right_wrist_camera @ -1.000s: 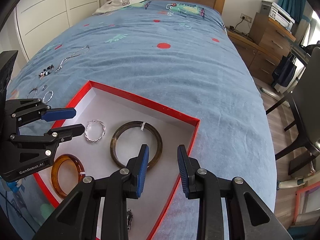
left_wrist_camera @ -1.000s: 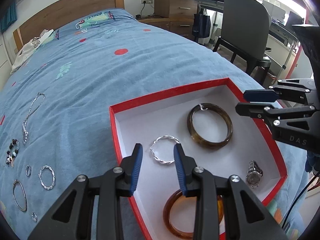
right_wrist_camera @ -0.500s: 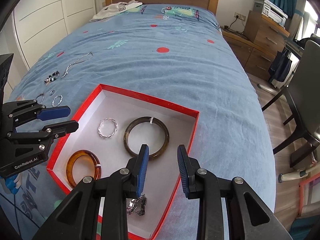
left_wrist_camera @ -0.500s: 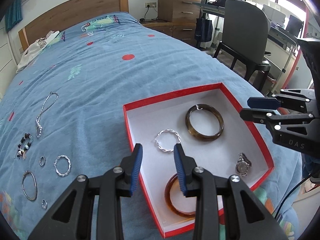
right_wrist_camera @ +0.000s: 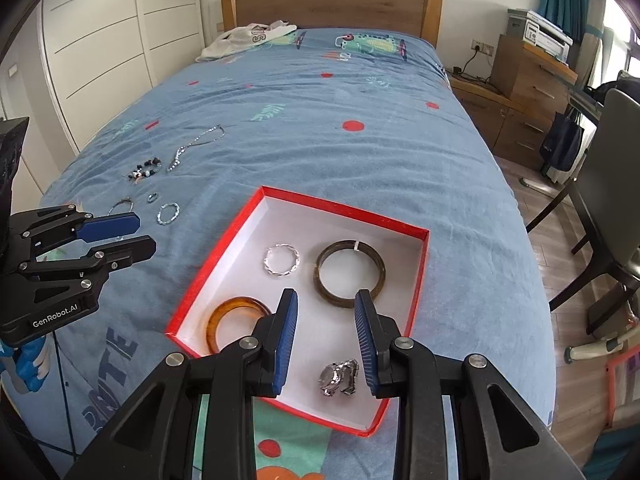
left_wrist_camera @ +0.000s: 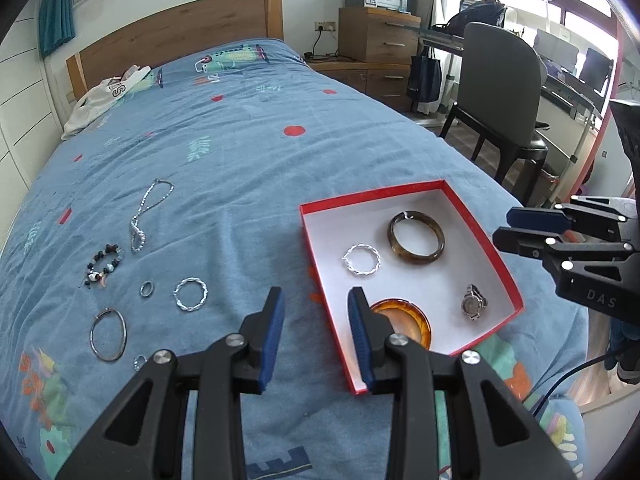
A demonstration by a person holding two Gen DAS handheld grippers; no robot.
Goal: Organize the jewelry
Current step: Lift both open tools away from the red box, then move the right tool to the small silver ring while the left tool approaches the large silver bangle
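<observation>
Left wrist view, left to right. Loose pieces lie on the bed at lower left: thin hoop (left_wrist_camera: 108,334), twisted ring (left_wrist_camera: 191,294); necklace (left_wrist_camera: 149,213) above runs lower left to upper right. Left gripper (left_wrist_camera: 316,332), fingers released and empty, likely collects next: descend straddling the ring's rim. Red box (left_wrist_camera: 502,265), centre right, holds four pieces. Right gripper (right_wrist_camera: 326,336) released, empty.

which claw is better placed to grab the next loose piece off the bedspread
Left. The left claw is open and empty, beside the twisted silver ring and the other loose pieces left of the red box. The right claw, also open, hangs over the box, farther away.
</observation>
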